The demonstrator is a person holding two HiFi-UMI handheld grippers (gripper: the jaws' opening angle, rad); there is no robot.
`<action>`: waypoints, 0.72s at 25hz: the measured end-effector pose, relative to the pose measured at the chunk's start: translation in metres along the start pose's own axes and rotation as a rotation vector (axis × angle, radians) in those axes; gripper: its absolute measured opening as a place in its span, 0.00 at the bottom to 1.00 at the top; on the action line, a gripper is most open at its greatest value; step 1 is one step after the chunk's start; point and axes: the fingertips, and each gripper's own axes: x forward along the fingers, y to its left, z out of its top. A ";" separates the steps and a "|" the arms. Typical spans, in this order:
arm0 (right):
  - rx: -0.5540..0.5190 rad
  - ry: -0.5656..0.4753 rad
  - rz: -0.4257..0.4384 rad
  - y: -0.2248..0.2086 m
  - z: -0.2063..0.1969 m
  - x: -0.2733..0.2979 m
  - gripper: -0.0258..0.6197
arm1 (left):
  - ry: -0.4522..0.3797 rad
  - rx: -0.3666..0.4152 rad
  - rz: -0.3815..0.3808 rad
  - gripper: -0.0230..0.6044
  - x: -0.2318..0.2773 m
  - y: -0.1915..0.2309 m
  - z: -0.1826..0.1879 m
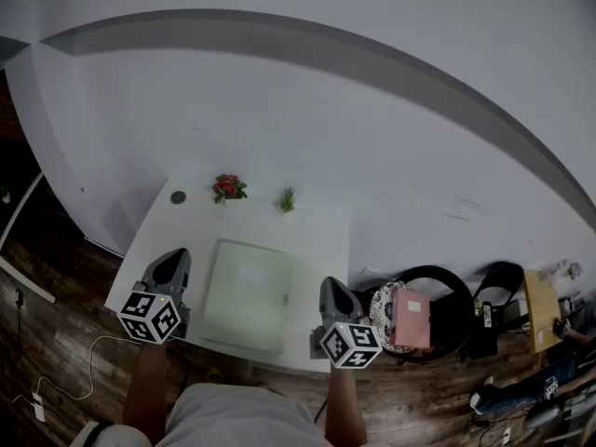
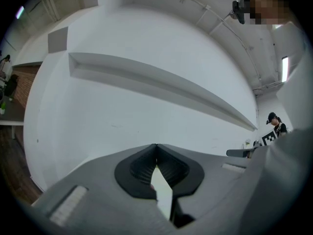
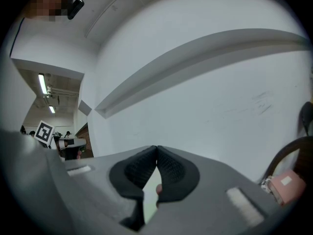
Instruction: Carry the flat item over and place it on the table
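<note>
Head view: panel (image 1: 247, 291) runs lengthwise toward wall (image 1: 279, 110), between 2 pressed-together hand-held grippers (image 1: 181, 257) (image 1: 331, 287).

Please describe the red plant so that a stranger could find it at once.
Find the white table by the wall. At its far edge stand two small plants. The red-flowered plant is the left one; the green sprig beside it is flowerless.

Head view overlooks the table (image 1: 321, 238); gripper views share the wall (image 2: 146, 102).
</note>
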 end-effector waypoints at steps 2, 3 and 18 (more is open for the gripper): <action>-0.006 -0.006 0.000 0.000 0.003 -0.001 0.04 | -0.011 0.007 -0.001 0.05 0.000 0.000 0.006; -0.011 -0.008 0.000 0.000 0.005 -0.001 0.04 | -0.015 0.010 0.000 0.05 0.000 0.000 0.008; -0.083 -0.027 -0.022 0.003 0.024 -0.003 0.04 | -0.034 0.072 0.013 0.05 -0.005 0.007 0.025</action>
